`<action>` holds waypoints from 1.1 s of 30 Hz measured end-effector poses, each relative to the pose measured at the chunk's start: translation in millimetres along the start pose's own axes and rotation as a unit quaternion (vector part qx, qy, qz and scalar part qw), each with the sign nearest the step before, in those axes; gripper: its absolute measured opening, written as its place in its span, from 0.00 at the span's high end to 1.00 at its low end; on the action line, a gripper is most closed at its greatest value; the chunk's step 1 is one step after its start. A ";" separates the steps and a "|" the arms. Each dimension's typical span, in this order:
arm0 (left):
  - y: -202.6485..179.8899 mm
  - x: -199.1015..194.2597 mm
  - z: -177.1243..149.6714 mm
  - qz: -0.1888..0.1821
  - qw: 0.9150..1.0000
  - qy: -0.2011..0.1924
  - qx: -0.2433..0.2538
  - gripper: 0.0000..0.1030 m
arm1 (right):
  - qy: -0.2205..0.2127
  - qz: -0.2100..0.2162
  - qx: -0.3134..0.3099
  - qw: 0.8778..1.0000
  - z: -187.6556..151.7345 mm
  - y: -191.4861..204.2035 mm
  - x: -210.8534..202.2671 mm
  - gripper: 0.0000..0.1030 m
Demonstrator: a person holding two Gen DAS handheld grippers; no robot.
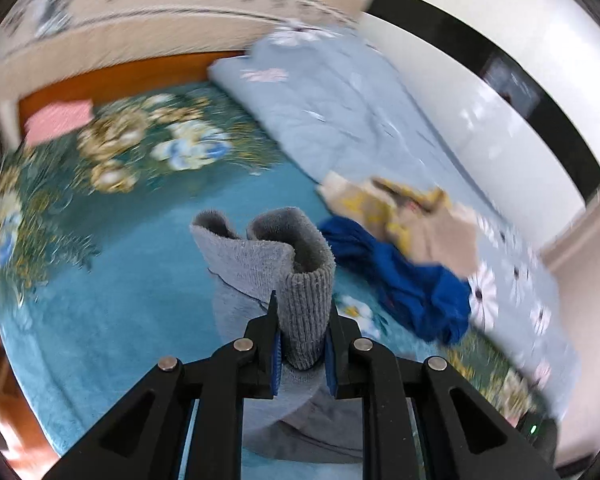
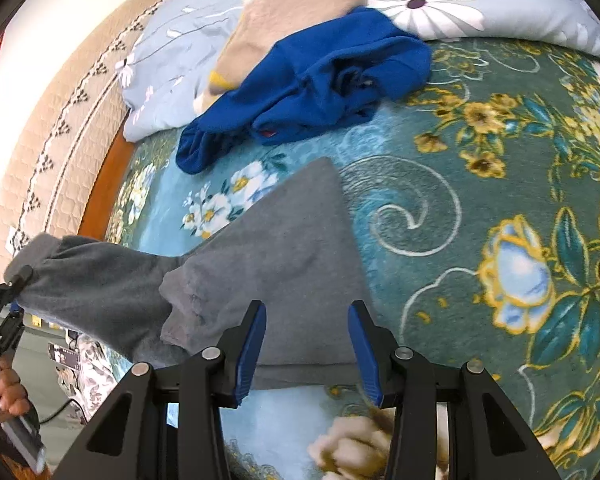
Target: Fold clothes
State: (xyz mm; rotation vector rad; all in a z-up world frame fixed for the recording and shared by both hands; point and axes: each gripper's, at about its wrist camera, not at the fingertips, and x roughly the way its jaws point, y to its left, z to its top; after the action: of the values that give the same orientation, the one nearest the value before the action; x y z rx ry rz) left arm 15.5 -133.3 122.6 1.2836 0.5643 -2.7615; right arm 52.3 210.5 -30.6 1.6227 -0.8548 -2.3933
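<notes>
A grey sweater (image 2: pixel 292 240) lies on the teal floral blanket (image 2: pixel 460 200). One sleeve is lifted off to the left. My left gripper (image 1: pixel 304 300) is shut on that sleeve's ribbed cuff (image 1: pixel 306 320), and the sleeve's fleecy fabric (image 1: pixel 252 252) curls up beyond the fingers. The right wrist view shows the same left gripper (image 2: pixel 16 280) at the left edge, holding the cuff up, with a person's hand (image 2: pixel 4 392) below it. My right gripper (image 2: pixel 307 306) hovers open just above the sweater's body, with nothing pinched between its blue pads (image 2: pixel 252 344).
A crumpled blue garment (image 2: pixel 320 80) and a beige one (image 2: pixel 284 12) lie by a light blue daisy quilt (image 2: pixel 500 0). A pink folded cloth (image 1: pixel 58 120) rests near the wooden bed frame (image 1: pixel 112 80). A beige padded cover (image 2: pixel 52 140) runs along the bed's edge.
</notes>
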 end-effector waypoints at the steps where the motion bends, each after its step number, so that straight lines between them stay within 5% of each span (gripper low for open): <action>1: -17.5 3.4 -7.0 0.002 1.000 0.003 0.023 0.84 | 0.000 0.002 0.006 1.000 1.1 -5.0 -0.5 0.55; 7: -96.7 38.3 -56.3 0.007 0.992 0.044 0.121 0.84 | -0.005 0.009 0.027 1.000 6.0 -27.9 -3.1 0.55; 17: -156.3 90.2 -145.8 0.039 0.965 0.115 0.232 0.83 | -0.006 0.013 0.060 0.998 6.3 -58.7 -2.4 0.55; 25: -161.5 107.6 -172.4 0.040 0.950 0.150 0.273 0.81 | -0.002 0.013 0.069 0.998 5.5 -65.7 2.1 0.55; 33: -158.8 100.9 -162.1 -0.010 0.954 0.177 0.242 0.60 | -0.002 0.012 0.063 0.998 6.8 -61.7 2.4 0.55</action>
State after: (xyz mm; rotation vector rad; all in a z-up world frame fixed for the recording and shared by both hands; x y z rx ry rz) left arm 37.5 81.6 0.1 1.8965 -0.1161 -2.7994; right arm 57.9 263.5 -62.6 1.6410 -1.0402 -2.3702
